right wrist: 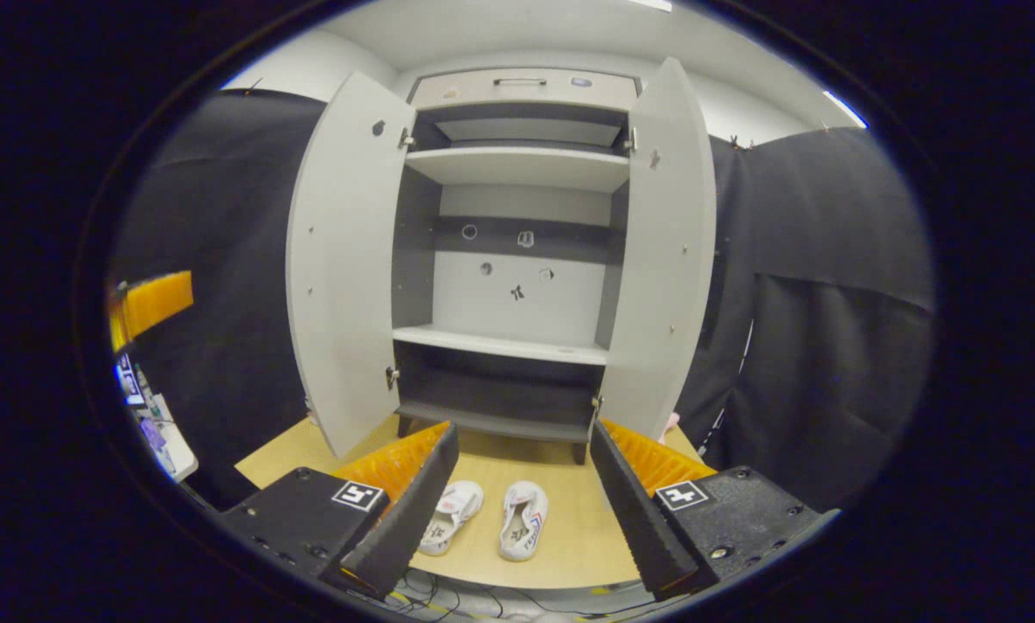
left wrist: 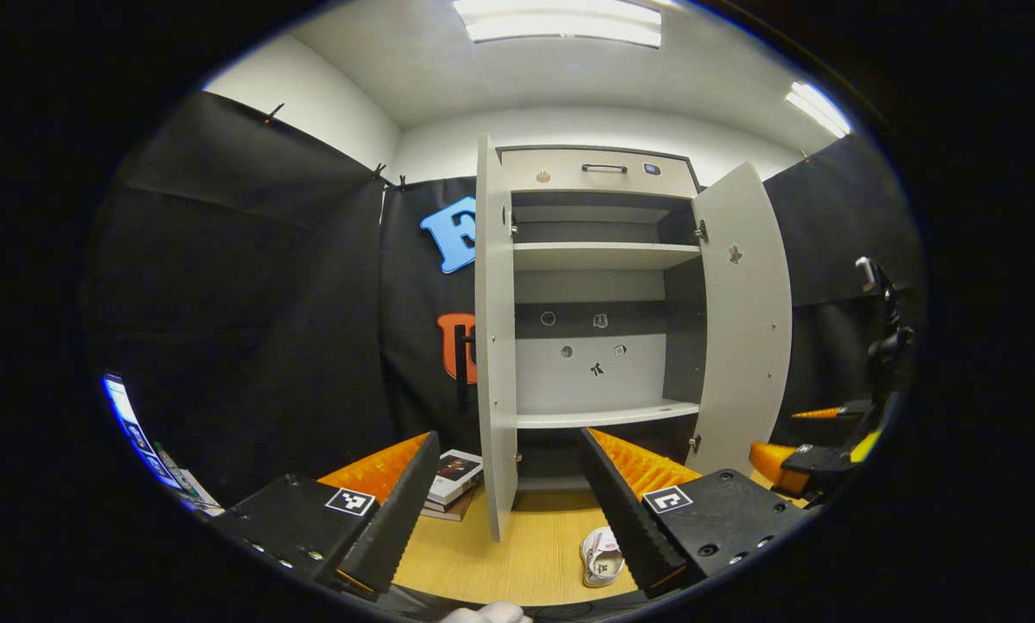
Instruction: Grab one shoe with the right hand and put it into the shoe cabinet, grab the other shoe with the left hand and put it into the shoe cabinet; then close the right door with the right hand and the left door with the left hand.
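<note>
Shoes (right wrist: pixel 487 517) lie side by side on the floor between the right gripper's (right wrist: pixel 517 510) spread, empty fingers.

Pale grey doors (right wrist: pixel 344 260) and white shelves (right wrist: pixel 500 343) on the shoe cabinet (right wrist: pixel 517 164), dark grey inside walls. In front of it, light wood-grain floor (right wrist: pixel 561 528); white shoes (right wrist: pixel 522 519) with small red and blue marks.
</note>
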Motion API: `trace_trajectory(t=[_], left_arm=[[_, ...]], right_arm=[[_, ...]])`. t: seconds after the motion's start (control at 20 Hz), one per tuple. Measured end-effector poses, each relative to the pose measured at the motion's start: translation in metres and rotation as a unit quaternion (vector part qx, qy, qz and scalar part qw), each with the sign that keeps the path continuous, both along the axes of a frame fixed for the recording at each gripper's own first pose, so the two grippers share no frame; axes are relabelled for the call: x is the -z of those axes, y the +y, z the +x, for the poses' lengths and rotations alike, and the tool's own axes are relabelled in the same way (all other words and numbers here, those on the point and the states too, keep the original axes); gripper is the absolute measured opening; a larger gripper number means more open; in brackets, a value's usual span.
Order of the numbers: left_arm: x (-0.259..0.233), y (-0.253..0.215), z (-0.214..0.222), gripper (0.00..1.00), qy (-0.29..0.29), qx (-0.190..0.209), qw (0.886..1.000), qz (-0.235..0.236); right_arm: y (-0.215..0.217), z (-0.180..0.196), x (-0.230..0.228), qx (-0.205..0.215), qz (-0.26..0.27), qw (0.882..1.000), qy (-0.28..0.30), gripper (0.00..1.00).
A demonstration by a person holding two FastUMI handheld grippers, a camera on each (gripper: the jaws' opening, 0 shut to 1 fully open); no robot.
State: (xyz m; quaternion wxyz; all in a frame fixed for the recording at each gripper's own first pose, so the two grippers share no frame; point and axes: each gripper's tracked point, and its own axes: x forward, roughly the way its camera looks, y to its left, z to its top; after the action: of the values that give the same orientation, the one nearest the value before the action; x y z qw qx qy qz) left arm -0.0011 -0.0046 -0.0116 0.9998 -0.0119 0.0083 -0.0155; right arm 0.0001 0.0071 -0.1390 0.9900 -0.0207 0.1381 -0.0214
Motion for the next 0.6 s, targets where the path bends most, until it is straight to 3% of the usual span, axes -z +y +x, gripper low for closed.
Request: trace_trajectory(t=[0.15,0.2,0.25,0.55,0.6], left_arm=[[0.004,0.002,0.000,0.96,0.005,0.002,1.000,0.002],[0.005,0.002,-0.001,0.96,0.007,0.000,1.000,0.003],[0.006,0.003,-0.001,0.96,0.009,0.000,1.000,0.002],[0.013,0.008,0.000,0.96,0.021,-0.018,1.000,0.002],[0.015,0.010,-0.001,0.96,0.025,-0.022,0.999,0.002]], right_arm=[[0.005,0.005,0.073,-0.003,0.016,0.998,0.065,0.96],[0.005,0.008,0.095,0.000,0.024,0.996,0.083,0.88],[0.005,0.011,0.119,0.003,0.030,0.994,0.104,0.90],[0.014,0.049,0.239,0.001,0.059,0.978,0.202,0.81],[0.017,0.055,0.253,-0.003,0.066,0.975,0.212,0.75]])
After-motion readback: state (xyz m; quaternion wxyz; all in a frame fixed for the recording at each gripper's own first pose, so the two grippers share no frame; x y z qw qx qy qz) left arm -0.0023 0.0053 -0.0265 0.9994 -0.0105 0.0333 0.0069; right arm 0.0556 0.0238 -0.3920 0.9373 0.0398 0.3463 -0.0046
